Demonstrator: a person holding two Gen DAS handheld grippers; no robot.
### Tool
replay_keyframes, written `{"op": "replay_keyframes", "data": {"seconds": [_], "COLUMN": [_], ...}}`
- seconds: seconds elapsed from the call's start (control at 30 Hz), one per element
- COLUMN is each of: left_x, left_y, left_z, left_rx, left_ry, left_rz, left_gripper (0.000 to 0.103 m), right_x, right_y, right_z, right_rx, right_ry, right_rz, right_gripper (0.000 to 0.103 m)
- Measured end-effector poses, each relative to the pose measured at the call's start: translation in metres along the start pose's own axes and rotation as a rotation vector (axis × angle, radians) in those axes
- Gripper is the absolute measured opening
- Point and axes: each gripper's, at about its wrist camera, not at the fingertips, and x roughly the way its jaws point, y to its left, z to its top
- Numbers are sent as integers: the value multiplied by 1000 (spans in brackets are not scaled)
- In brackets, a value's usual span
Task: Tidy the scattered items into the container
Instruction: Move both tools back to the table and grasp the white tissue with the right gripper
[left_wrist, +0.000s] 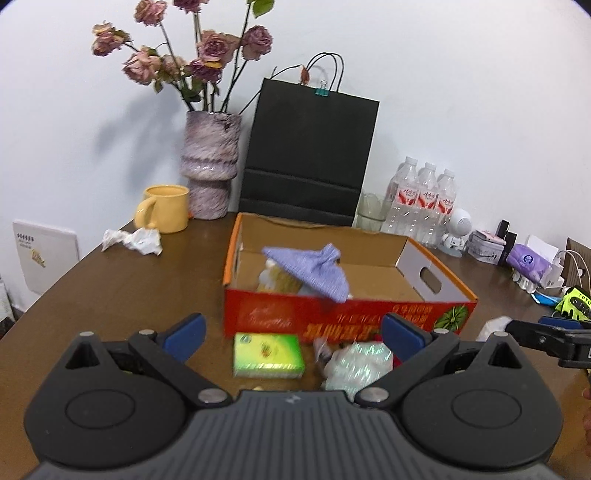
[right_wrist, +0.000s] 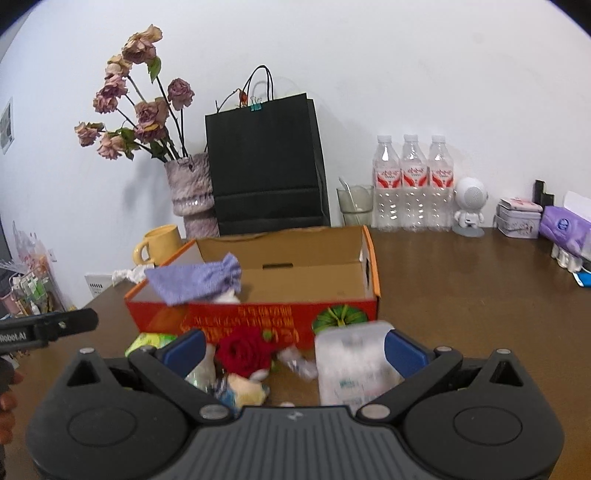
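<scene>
Blue-padded fingers are framing both views, and both tools are spread wide. Left hand-held gripper (left_wrist: 293, 334) is hovering low over the counter (left_wrist: 110, 295), jaws wide apart and gripping nothing, with a green box (left_wrist: 266, 355) lying flat between them and a crinkly plastic packet (left_wrist: 356, 365) sitting just beside the right-side finger. Right hand-held gripper (right_wrist: 294, 349) is gaping wide too, empty, with a red rose (right_wrist: 245, 350) and a small plush toy (right_wrist: 245, 393) lying between its fingers, and a white pack (right_wrist: 352, 365), blurred, showing just inside the right-side pad.

All of these loose bits are crowding the counter right against the front wall of the cardboard box (left_wrist: 332, 317), the red-and-orange container sitting open-topped in the middle. Inside it, a purple cloth pouch (left_wrist: 314, 271) is draping over the front edge at the left end, resting on something pale and yellowish that I cannot make out. Most of the box floor is showing bare cardboard.

Behind the box, a black paper bag (left_wrist: 310, 155) is standing against the wall, a vase of dried roses (left_wrist: 208, 166) beside it, and a yellow mug (left_wrist: 164, 212) to the left with crumpled paper (left_wrist: 135, 240) nearby. Three water bottles (right_wrist: 413, 184) are lining up to the right.
</scene>
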Motion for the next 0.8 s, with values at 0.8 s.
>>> {"op": "replay_keyframes", "data": {"seconds": [0.8], "left_x": [10], "left_y": [18], "left_z": [-50], "left_rx": [29], "left_ry": [140], "left_rz": [27], "left_gripper": [103], "right_x": [-1], "right_y": [-7], "right_z": [-65], "right_rx": [-8], "right_ry": [119], "right_rz": [-61], "right_gripper": [101]}}
